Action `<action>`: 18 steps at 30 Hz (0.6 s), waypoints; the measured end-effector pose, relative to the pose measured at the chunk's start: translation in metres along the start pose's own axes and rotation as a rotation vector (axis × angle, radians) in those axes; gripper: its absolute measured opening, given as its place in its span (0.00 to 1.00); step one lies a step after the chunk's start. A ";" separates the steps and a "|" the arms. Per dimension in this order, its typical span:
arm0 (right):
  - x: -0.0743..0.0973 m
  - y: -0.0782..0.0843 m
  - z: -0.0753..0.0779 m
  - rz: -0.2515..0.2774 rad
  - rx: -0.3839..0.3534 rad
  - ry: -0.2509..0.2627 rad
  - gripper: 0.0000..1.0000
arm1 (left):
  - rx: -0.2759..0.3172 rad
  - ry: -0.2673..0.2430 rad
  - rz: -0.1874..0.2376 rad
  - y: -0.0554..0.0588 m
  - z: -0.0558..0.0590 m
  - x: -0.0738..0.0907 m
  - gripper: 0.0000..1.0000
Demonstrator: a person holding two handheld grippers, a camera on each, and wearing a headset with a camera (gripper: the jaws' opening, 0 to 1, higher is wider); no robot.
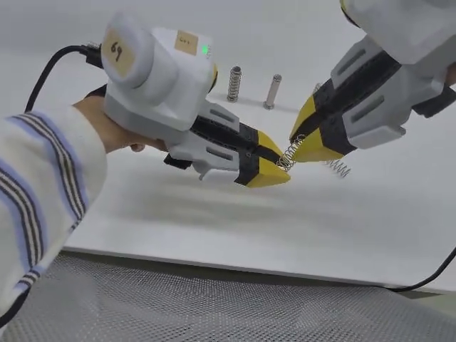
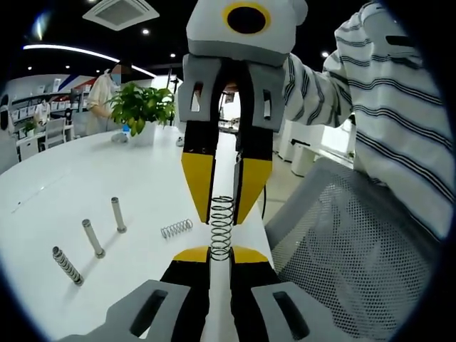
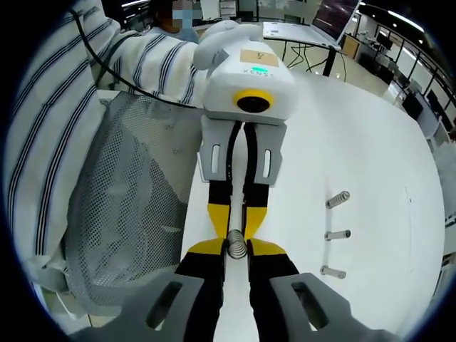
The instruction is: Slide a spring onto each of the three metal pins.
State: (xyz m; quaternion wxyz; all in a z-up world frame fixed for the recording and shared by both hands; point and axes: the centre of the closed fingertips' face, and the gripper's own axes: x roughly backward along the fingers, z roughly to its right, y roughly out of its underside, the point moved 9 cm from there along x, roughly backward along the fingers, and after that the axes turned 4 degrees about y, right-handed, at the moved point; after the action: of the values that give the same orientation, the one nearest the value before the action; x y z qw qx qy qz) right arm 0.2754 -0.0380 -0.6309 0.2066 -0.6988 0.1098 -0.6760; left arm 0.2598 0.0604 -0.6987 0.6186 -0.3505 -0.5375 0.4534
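Writing: the sticker point(image 1: 117, 53) on the left gripper point(image 1: 274, 171) reads "69". A small label point(image 1: 187, 43) beside it is too faint for me to read. The left gripper's jaws are closed on one end of the held spring point(image 1: 291, 153). The right gripper point(image 1: 305, 147) pinches the other end, and the tips nearly meet above the table point(image 1: 214, 214). A loose spring point(image 1: 340, 168) lies just beside them. Farther back, the sprung pin point(image 1: 234, 83) carries a spring. The bare pin point(image 1: 273, 91) stands near it, and the third pin point(image 2: 117, 214) is also bare.
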 end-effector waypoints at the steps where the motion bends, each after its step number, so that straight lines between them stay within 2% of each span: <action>1: -0.001 0.000 0.000 -0.006 0.009 -0.003 0.09 | 0.001 0.000 0.012 -0.002 0.000 0.000 0.02; 8: -0.004 0.001 0.001 -0.025 0.012 -0.008 0.09 | -0.009 -0.005 0.026 -0.007 -0.001 0.001 0.02; 18: -0.007 0.000 0.001 -0.034 0.023 -0.013 0.09 | -0.037 -0.012 0.002 -0.010 -0.001 0.004 0.02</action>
State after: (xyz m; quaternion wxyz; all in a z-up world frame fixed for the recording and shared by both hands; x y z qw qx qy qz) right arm 0.2755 -0.0349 -0.6377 0.2035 -0.7027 0.0887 -0.6759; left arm 0.2630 0.0606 -0.6882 0.6083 -0.3598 -0.5489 0.4462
